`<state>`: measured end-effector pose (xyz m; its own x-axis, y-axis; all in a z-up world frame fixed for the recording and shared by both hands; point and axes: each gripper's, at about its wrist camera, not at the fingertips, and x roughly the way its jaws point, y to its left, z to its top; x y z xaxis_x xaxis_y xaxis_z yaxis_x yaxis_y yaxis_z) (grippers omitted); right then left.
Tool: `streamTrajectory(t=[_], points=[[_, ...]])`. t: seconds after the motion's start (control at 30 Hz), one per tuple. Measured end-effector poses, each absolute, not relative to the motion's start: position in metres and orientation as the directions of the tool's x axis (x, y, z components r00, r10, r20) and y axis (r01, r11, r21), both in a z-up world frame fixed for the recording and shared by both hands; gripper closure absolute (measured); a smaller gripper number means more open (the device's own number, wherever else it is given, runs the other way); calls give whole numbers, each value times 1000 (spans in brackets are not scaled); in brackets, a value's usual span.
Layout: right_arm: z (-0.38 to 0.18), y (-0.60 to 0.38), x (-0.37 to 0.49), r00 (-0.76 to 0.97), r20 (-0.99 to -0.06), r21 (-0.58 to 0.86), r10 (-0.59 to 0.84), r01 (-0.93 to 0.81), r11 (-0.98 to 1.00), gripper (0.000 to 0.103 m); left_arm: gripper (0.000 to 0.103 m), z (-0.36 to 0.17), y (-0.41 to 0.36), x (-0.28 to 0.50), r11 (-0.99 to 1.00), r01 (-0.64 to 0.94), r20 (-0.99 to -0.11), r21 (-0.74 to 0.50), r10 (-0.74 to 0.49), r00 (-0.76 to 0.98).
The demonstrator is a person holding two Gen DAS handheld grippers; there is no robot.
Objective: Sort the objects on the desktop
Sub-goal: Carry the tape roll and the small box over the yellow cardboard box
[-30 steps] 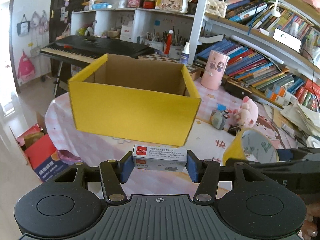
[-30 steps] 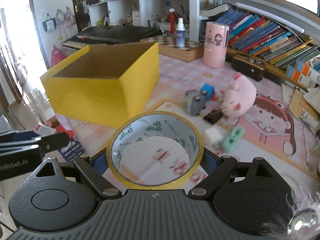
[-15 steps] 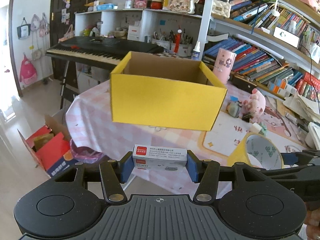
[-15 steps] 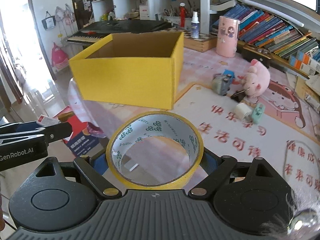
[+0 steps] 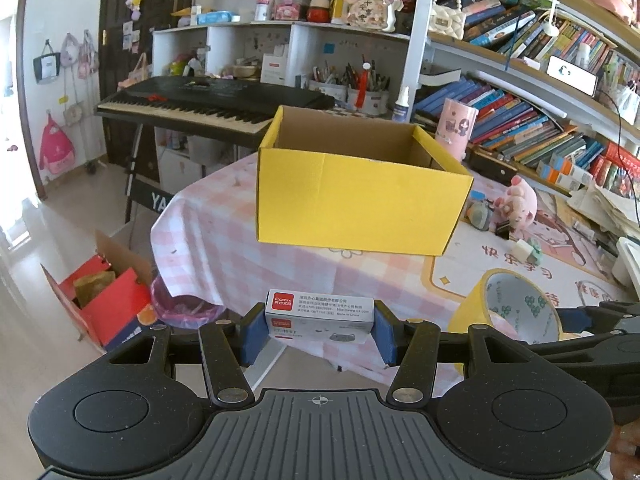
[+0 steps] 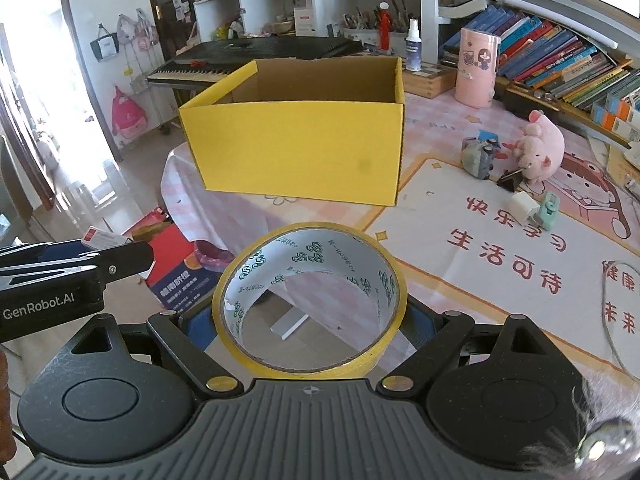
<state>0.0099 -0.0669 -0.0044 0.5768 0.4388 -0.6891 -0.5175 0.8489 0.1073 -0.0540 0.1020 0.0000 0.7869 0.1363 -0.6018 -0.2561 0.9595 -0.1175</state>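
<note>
My left gripper [image 5: 319, 330] is shut on a small white staples box [image 5: 319, 315] with a red logo, held crosswise between the blue pads. My right gripper [image 6: 310, 326] is shut on a roll of yellow tape [image 6: 310, 298], also seen at the lower right as the tape roll [image 5: 516, 316] in the left wrist view. An open yellow cardboard box [image 5: 360, 196] stands on the pink checked tablecloth [image 5: 224, 236], ahead of both grippers; the same yellow box [image 6: 296, 136] looks empty. Both grippers hover off the table's near edge.
On the mat [image 6: 500, 240] right of the box lie a pink plush pig [image 6: 540, 152], a grey toy [image 6: 478, 156], a white item and a mint one [image 6: 548, 210]. A pink canister [image 6: 478, 68], books and a keyboard [image 5: 216, 104] stand behind. A red carton [image 5: 104, 300] sits on the floor.
Both grippers have drawn back from the yellow box, which now looks smaller and farther off. The table edge and floor have come into view. Both grips are unchanged.
</note>
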Motion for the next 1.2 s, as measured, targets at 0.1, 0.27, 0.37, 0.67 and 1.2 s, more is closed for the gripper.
streamTrajectory(t=[0.1, 0.27, 0.37, 0.67, 1.2], points=[[-4, -63, 8, 579, -688, 102, 439, -521, 847, 13, 50, 0, 105, -55, 960, -251, -599, -120, 132, 790], [-3, -57, 6, 579, -687, 92, 438, -529, 844, 13, 50, 1, 110, -57, 958, -258, -594, -128, 134, 793], [-2, -53, 6, 578, -689, 88, 438, -533, 842, 13, 50, 0, 113, -57, 956, -263, -592, -132, 137, 794], [-1, -44, 9, 578, -688, 79, 439, -542, 837, 13, 50, 2, 122, -56, 954, -266, -585, -140, 137, 800], [21, -32, 32, 631, -625, 45, 459, -558, 829, 13, 50, 25, 130, -39, 957, -256, -512, -136, 153, 845]])
